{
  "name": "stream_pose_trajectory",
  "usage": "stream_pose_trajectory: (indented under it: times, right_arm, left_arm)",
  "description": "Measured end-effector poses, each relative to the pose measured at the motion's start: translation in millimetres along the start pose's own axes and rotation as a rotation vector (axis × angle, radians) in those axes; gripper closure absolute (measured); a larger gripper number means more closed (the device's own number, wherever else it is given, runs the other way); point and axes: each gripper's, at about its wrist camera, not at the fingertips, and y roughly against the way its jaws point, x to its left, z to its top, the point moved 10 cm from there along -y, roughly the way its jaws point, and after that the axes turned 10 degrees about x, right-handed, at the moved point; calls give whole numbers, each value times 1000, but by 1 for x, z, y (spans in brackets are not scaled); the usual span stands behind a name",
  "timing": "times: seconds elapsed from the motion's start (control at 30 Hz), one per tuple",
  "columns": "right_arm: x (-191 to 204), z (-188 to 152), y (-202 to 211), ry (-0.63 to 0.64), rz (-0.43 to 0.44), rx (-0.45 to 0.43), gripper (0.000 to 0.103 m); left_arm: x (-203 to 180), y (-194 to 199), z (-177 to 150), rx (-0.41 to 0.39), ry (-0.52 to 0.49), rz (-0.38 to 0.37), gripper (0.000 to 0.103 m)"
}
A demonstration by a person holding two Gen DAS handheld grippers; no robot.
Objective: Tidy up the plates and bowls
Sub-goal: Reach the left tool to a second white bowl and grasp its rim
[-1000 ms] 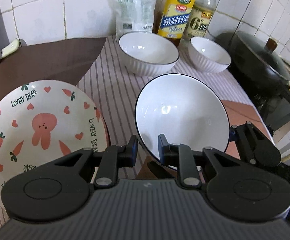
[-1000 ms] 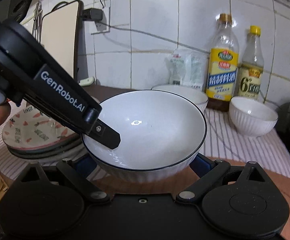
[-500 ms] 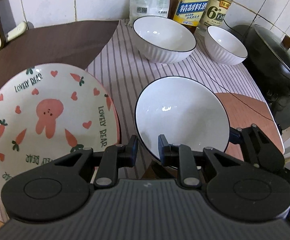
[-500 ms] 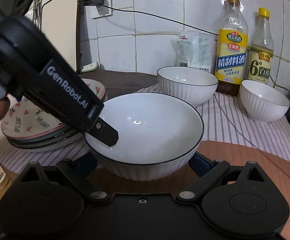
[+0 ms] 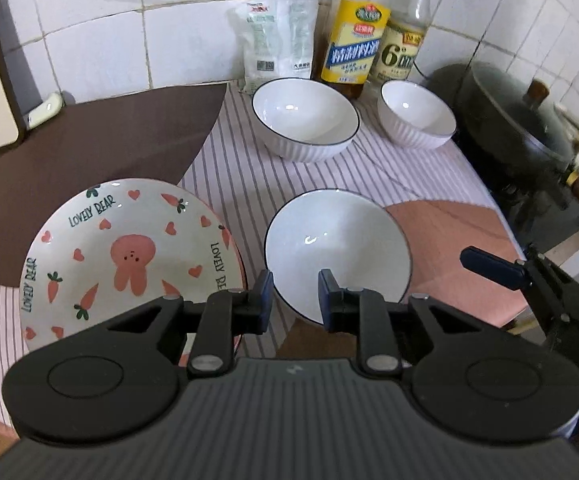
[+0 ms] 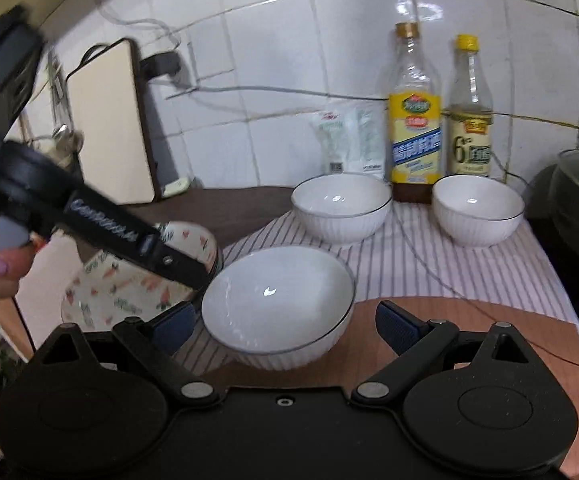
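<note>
Both clear the bowl (image 5: 337,240): left hand-held gripper (image 5: 291,300) just opening, right hand-held gripper (image 6: 285,320) spread.

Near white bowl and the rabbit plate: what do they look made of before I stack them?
Near white bowl: looks like glazed ceramic, judging by the sharp highlights inside, the dark rim line and the ribbed outer wall. Rabbit plate: likely glazed ceramic too, glossy with printed carrots and hearts; melamine can't be ruled out from the look alone.
</note>
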Motion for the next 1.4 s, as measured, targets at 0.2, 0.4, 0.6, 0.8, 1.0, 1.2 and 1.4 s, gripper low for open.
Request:
stream_pose_trajectory:
  times: [0.2,0.4,0.6,0.8,1.0,1.2,1.4]
  right_arm:
    - [-7,17,3,-103,-88,132,15]
    - [-4,47,6,-169,-20,86,15]
    - [-17,73,-15,-216,-18,65,17]
    - [-44,87,-53,-369,47,96,24]
    - [-76,90,-90,-484,43,139,33]
    - [-101,87,-128,-560,24,196,46]
    - [-115,88,-148,-552,-37,213,57]
  left_arm:
    - [9,33,18,-24,2,-4,79]
    - [20,53,47,-49,-19,4,71]
    - [29,42,82,-59,-27,20,59]
    - [32,0,102,-50,45,11,54]
    - [45,-42,125,-65,81,13,54]
    - [51,-84,147,-52,94,7,54]
    - [51,-118,158,2,60,37,61]
